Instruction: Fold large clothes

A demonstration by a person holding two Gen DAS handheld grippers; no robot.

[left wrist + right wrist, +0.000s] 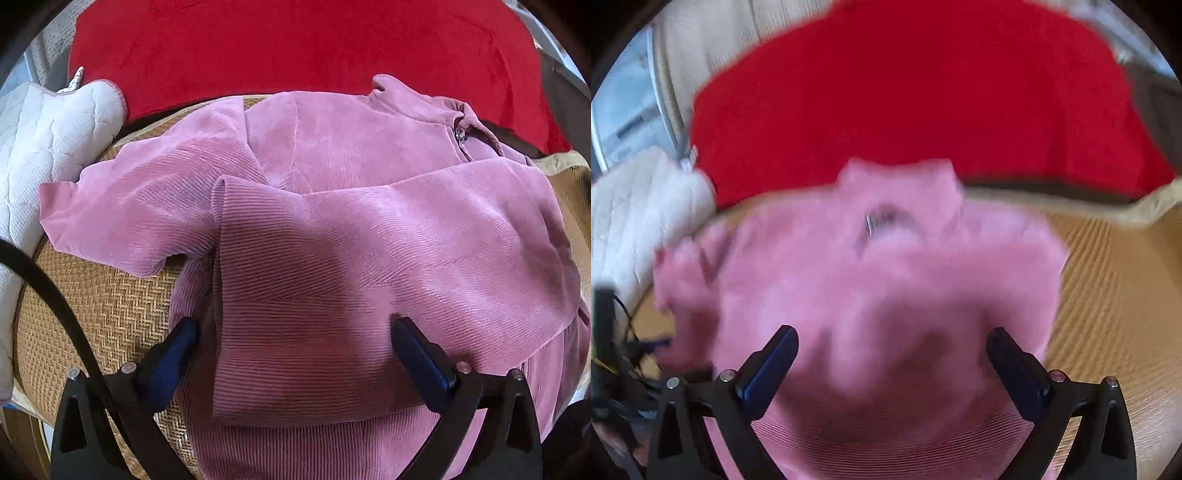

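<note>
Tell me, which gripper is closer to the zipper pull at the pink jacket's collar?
Hard to say; perhaps the right gripper, which faces the zipper pull straight ahead. The left gripper sees it far off toward its right.

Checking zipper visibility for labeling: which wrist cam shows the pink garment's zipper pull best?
Left wrist view. The zipper pull sits sharp at the collar of the pink corduroy garment, with the ribbing clearly resolved. In the right wrist view motion blur reduces the pull to a smeared streak near the collar.

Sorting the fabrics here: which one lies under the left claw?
The pink corduroy zip top, ribbed and spread on the woven mat; the red blanket and white quilted pad lie farther away.
</note>
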